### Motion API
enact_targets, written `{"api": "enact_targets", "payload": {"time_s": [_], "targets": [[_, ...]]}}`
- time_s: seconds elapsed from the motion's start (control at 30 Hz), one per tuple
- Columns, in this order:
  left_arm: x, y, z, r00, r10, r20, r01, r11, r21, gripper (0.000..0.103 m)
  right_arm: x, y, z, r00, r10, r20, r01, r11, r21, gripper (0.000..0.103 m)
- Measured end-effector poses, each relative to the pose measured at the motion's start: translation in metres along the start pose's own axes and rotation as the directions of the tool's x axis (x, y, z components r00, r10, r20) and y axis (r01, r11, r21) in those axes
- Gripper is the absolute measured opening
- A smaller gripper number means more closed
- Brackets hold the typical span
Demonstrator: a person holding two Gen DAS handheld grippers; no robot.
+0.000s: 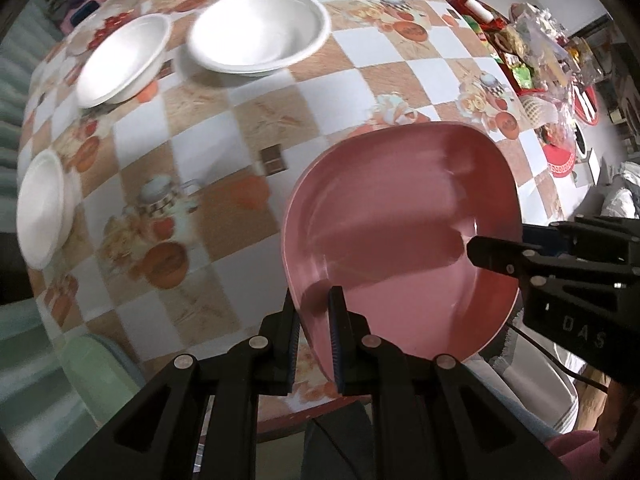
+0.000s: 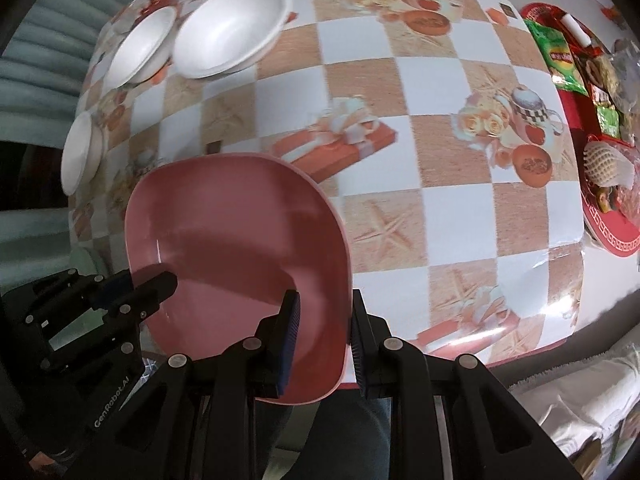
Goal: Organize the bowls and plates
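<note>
Pink plate (image 1: 400, 240), rounded-square and shallow, sits at the near edge of the counter (image 1: 360, 88), its near side overhanging the edge toward the person. Both tools grip its rim. Left gripper (image 1: 314, 320): jaws clenched on the plate's near-left rim, one finger outside, one inside the well. Right gripper (image 2: 324, 328): jaws straddle the plate's near-right rim, inner pad over the well, outer pad just outside the wall; grasping the plate, though contact at the outer pad is hard to read. In the left wrist view the right gripper comes in from the right with a fingertip over the plate's right rim; in the right wrist view the left gripper enters from the lower left in the same way. Counter wears a checked cloth in white and tan with printed teapots, roses and gift boxes. Far left: large white bowl (image 1: 260, 28), and just beside it a smaller white bowl (image 1: 124, 60), rims close, touching not certain. Third white bowl (image 1: 42, 208) at the left edge, well apart from the plate. Far right: red tray (image 2: 608, 224) heaped with snack packets (image 2: 560, 52).
</note>
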State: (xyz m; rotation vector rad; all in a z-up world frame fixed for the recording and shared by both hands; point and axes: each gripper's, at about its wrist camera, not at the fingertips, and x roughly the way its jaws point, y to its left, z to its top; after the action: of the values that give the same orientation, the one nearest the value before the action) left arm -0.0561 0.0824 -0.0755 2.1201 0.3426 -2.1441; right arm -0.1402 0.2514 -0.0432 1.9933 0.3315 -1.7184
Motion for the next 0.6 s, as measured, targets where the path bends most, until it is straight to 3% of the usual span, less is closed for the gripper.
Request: {"api": "enact_targets", "payload": {"time_s": [0.6], "targets": [[-0.049,0.082,-0.053,0.993,0.042,0.113,-0.020,0.982,-0.186,0.014,-0.018,0.107,-0.003,0.999,-0.013,0.031,0.019,0.980,-0.199,0.026]]}}
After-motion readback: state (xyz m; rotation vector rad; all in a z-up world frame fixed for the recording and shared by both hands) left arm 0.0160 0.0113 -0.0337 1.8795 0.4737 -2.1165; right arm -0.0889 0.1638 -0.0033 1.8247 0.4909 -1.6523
